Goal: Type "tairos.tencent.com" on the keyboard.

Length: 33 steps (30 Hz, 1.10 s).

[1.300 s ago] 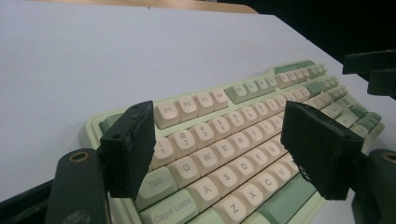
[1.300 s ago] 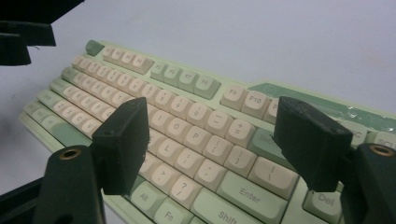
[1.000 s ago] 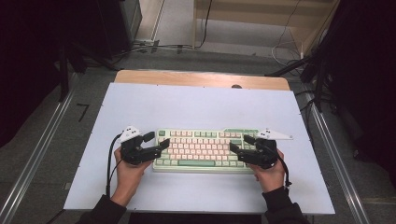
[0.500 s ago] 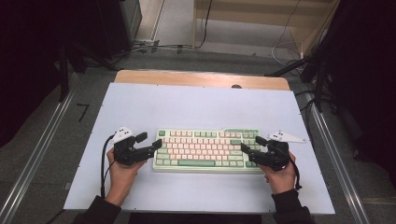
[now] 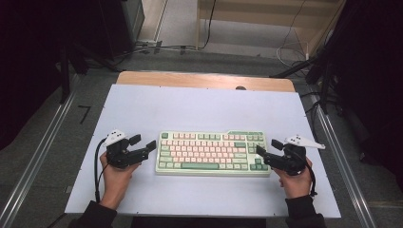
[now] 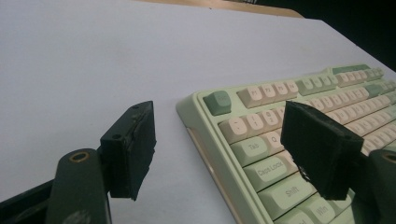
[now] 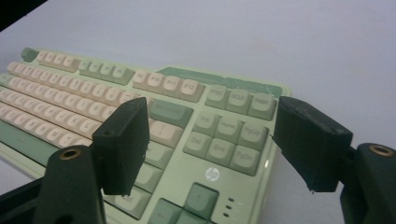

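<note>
Green-and-pink plastic keyboard [image 5: 212,153] at frame centre on the white desk [image 5: 199,107].
Left gripper [image 5: 144,144] and right gripper [image 5: 266,149] flank its ends, jaws spread, holding nothing.

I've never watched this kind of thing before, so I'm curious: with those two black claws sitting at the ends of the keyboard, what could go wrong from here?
1. The left hand-held gripper is open with one jaw over the keyboard keys near Tab and Caps Lock; closing might pry a keycap rather than grip the case.
2. The right hand-held gripper straddles the right end near the arrow keys; a shallow bite could slip.
3. Lifting unevenly might tilt the keyboard and drop it onto the table.
</note>
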Available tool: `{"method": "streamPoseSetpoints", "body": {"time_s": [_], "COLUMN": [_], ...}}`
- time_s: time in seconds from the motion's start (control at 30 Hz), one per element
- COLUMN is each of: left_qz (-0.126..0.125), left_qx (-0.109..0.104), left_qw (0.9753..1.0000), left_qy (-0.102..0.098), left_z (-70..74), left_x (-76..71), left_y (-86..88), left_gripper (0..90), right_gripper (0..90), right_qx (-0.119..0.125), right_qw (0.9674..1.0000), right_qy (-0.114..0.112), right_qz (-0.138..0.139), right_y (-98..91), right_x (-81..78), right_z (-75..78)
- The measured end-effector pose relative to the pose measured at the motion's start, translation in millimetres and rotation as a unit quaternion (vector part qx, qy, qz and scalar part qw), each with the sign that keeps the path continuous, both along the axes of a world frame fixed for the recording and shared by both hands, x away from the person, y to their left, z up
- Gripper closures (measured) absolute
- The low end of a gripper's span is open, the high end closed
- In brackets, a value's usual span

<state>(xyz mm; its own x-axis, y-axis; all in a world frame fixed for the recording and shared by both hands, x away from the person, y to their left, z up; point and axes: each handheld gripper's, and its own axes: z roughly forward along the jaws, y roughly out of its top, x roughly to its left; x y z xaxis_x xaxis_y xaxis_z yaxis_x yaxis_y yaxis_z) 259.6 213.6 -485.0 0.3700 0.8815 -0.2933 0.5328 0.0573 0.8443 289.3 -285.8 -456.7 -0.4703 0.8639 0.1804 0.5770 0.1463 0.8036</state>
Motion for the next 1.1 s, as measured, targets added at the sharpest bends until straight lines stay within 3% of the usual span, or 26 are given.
{"method": "streamPoseSetpoints", "body": {"time_s": [0.47, 0.83, 1.1], "left_qz": [0.023, 0.059, 0.079], "left_qx": [0.01, 0.022, 0.043], "left_qw": [0.9997, 0.998, 0.9959], "left_qy": [0.003, 0.008, 0.017], "left_z": [-1.5, -4.5, -8.2], "left_x": [-1.7, 2.5, 7.0], "left_y": [13.8, 28.8, 33.0], "left_gripper": [27.1, 27.1, 27.2], "right_gripper": [25.1, 25.1, 25.1], "right_qx": [0.0, -0.02, -0.02], "right_qw": [0.9987, 0.9946, 0.9937], "right_qy": [0.0, 0.011, 0.012], "right_qz": [-0.052, -0.101, -0.109], "right_y": [-39.9, -69.3, -73.4], "right_x": [-2.3, 2.2, 3.7], "right_z": [-2.7, -13.2, -15.3]}}
